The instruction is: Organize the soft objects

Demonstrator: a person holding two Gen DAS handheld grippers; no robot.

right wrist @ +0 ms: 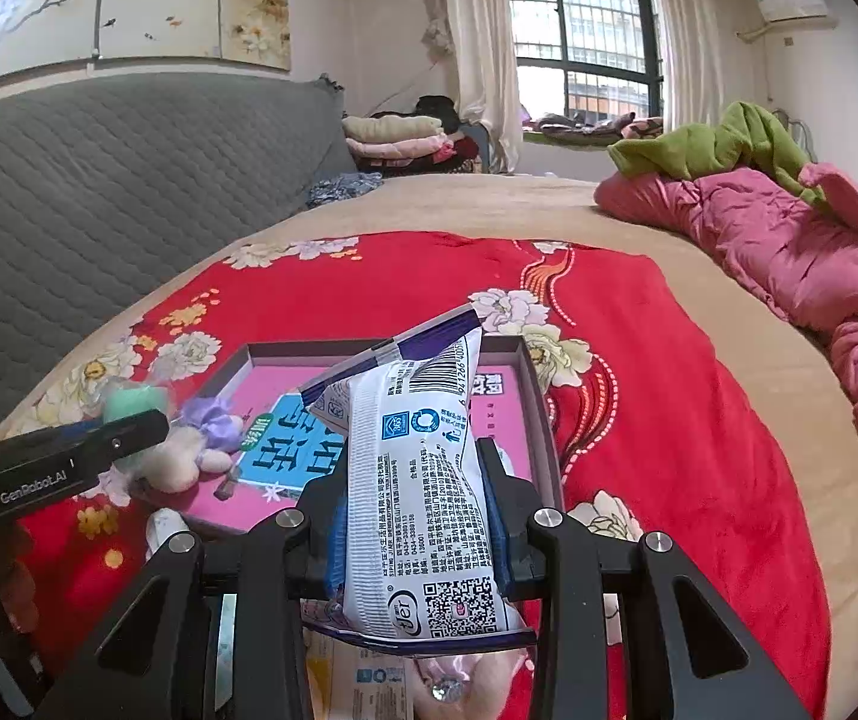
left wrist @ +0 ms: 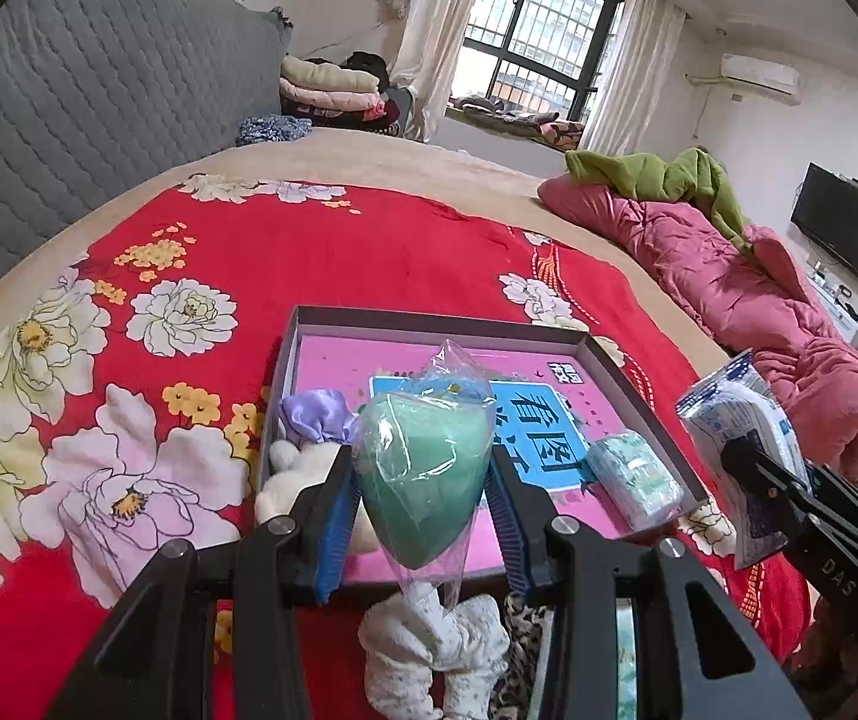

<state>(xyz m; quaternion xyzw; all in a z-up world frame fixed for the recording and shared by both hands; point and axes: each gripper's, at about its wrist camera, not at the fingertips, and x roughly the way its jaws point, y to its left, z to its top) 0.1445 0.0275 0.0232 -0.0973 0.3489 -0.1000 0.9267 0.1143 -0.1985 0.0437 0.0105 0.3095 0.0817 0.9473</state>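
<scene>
On the red floral bedspread (left wrist: 321, 252), left gripper (left wrist: 423, 480) clamps a bagged green sponge (left wrist: 423, 474); right gripper (right wrist: 417, 516) pinches a white packet (right wrist: 417, 480).

my white packet (right wrist: 423, 498) hides the middle of the tray (right wrist: 522, 360) and most of its blue label. below it, a pink soft thing (right wrist: 477, 681) is cut off by the picture's edge. in my left view the green sponge (left wrist: 423, 480) covers part of the plush toy (left wrist: 285, 480); the leopard-print cloth (left wrist: 519, 660) sits half behind a finger.
</scene>
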